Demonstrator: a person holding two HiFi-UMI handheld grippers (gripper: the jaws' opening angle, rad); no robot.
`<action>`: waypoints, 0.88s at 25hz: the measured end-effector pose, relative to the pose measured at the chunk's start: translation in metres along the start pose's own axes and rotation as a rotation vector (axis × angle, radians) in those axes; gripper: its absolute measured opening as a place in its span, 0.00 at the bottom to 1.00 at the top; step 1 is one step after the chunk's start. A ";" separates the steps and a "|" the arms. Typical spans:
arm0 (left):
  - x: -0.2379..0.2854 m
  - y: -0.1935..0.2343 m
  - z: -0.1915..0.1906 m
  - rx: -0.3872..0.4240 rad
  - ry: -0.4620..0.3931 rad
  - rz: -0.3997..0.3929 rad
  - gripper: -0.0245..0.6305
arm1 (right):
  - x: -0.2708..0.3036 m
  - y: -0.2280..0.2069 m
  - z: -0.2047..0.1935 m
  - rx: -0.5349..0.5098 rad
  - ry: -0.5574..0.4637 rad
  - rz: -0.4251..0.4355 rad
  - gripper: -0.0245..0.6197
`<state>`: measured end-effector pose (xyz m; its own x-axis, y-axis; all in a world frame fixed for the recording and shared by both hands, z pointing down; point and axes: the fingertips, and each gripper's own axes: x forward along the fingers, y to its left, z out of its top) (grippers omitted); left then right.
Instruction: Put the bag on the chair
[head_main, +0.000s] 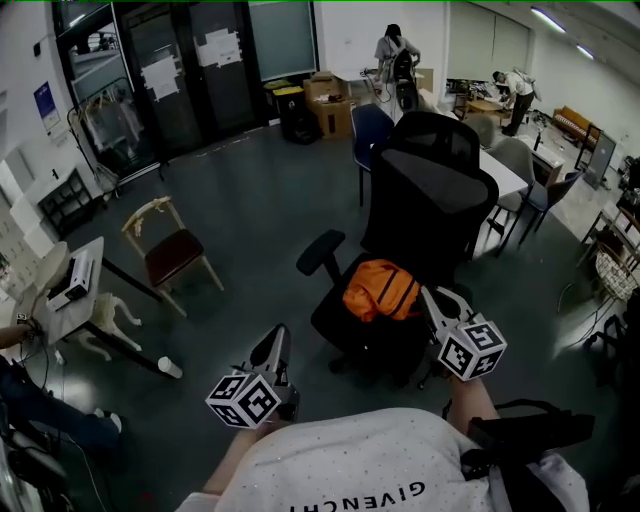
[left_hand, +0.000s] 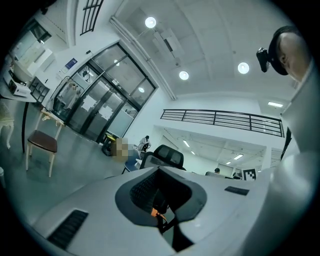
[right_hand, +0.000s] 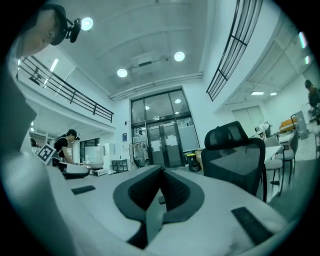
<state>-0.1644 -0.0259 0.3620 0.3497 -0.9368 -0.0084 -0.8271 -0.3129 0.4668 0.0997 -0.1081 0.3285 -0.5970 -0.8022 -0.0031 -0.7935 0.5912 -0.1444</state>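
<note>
An orange bag lies on the seat of the black office chair in the middle of the head view. My right gripper points at the bag's right edge, close beside it, shut with nothing between its jaws. The chair's backrest stands to its right in the right gripper view. My left gripper is held lower left of the chair, apart from it and shut. A sliver of the orange bag shows behind its jaws, with the chair beyond.
A wooden chair with a brown seat stands on the dark floor to the left, near a white table. A blue chair, cardboard boxes and a white table are behind. People work at the back.
</note>
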 end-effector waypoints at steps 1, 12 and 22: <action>0.003 -0.007 -0.001 0.004 -0.001 -0.008 0.04 | -0.007 -0.001 0.006 -0.013 -0.006 0.007 0.04; 0.002 -0.101 -0.050 -0.021 0.010 -0.047 0.04 | -0.119 -0.053 0.001 -0.018 0.058 -0.040 0.04; -0.053 -0.141 -0.087 -0.014 -0.025 0.034 0.04 | -0.186 -0.060 -0.023 -0.012 0.081 -0.002 0.04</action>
<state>-0.0285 0.0814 0.3736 0.3097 -0.9507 -0.0145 -0.8320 -0.2783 0.4799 0.2557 0.0079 0.3603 -0.6025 -0.7943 0.0772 -0.7959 0.5909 -0.1322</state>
